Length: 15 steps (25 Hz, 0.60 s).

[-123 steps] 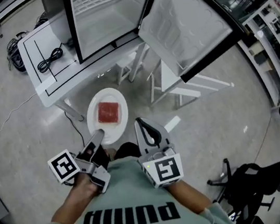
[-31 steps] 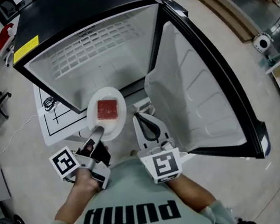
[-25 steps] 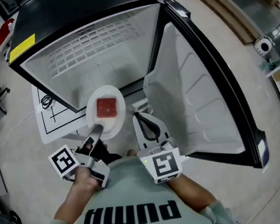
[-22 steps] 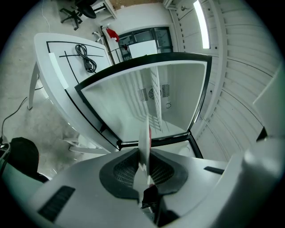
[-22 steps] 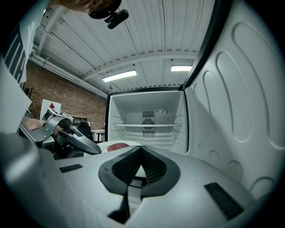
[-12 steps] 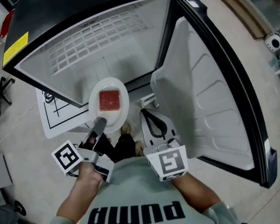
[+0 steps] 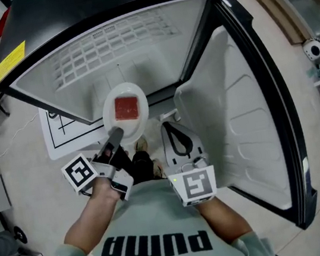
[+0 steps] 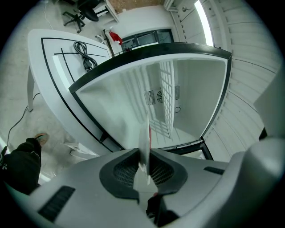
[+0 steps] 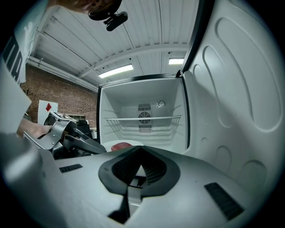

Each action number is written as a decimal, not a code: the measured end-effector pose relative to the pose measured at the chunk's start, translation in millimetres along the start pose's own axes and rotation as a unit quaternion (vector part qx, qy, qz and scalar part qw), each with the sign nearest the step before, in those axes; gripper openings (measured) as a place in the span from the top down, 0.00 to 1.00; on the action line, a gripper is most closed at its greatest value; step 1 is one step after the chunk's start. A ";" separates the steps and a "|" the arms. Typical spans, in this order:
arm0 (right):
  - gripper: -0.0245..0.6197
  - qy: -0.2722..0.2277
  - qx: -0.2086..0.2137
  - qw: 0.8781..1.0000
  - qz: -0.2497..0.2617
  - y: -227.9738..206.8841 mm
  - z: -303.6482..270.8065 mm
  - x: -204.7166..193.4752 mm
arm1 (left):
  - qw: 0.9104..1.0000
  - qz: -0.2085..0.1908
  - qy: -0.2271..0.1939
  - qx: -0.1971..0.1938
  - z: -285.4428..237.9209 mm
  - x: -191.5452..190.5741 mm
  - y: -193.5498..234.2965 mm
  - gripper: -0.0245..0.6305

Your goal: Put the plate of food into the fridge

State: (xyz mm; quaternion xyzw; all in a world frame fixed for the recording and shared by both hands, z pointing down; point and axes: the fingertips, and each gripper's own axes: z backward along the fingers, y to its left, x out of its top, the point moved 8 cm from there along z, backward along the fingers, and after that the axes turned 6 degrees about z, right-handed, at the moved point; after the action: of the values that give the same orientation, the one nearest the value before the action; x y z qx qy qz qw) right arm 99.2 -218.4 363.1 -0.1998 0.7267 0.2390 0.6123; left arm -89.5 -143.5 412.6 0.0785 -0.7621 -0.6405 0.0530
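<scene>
Risk: the plate (image 7: 125,110) is held by one rim only, so its far side could sag and the red food (image 7: 126,107) slide off. The far rim could also clip the fridge (image 7: 98,1) lip just ahead of the left gripper (image 7: 115,138) going in. Left gripper pinches the plate's near rim, with the plate sticking out ahead of it at the fridge mouth, not yet on the wire shelf (image 7: 116,41). Right gripper (image 7: 178,145), beside the left one, has its jaws pressed together — nothing in them.
</scene>
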 end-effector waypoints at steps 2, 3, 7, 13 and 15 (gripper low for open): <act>0.95 -0.001 -0.001 1.000 0.001 -1.2 -4.4 1.6 | 1.000 0.001 -0.002 0.002 -3.3 3.7 1.2 0.89; 0.95 -0.002 -0.002 1.000 0.000 -1.8 -6.5 2.3 | 1.000 0.002 -0.003 0.003 -4.8 5.7 1.9 0.89; 0.95 -0.003 -0.007 1.000 0.001 -4.9 -15.9 4.8 | 1.000 0.002 -0.008 0.001 -12.4 13.8 4.8 0.89; 0.95 -0.002 -0.007 1.000 0.010 -4.6 -32.0 8.6 | 1.000 0.003 -0.013 -0.003 -27.0 26.7 9.3 0.89; 0.95 0.002 -0.005 1.000 0.017 -4.0 -37.6 8.9 | 1.000 0.004 -0.013 -0.005 -31.3 30.8 10.4 0.89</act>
State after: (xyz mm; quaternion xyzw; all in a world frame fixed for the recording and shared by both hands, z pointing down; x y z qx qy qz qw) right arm 70.1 -243.9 359.0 -0.1909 0.7303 0.2522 0.6055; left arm -114.6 -177.8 427.7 0.0665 -0.7600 -0.6449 0.0461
